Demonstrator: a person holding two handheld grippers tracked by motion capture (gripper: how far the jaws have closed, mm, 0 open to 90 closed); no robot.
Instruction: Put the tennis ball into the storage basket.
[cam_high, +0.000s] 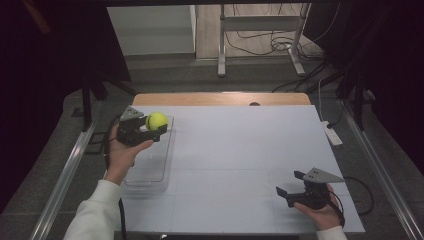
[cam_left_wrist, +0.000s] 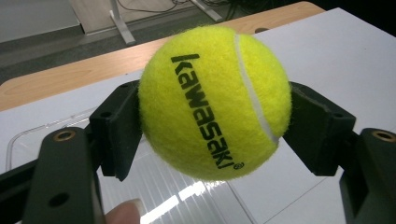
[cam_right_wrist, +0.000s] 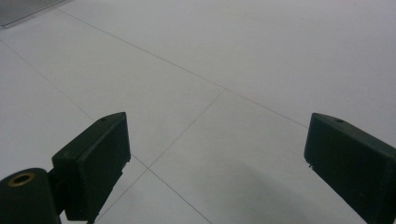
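A yellow tennis ball (cam_high: 157, 120) with black "kawasaki" lettering (cam_left_wrist: 215, 100) is held in the air above a clear plastic tray (cam_high: 150, 170) at the table's left side. My left gripper (cam_high: 152, 127) is shut on it, one black pad pressed to each side of the ball. In the left gripper view the ball hides most of the space between the jaws, and the tray (cam_left_wrist: 28, 140) lies below. My right gripper (cam_high: 289, 183) rests low near the table's front right corner, open, its jaws wide apart over bare white table (cam_right_wrist: 210, 84) with nothing between them.
The white table top (cam_high: 240, 150) has a wooden strip (cam_high: 220, 98) along its far edge. A white power strip (cam_high: 332, 133) lies at the right edge. Metal rails run along both sides, and cables and a stand's legs lie on the floor beyond.
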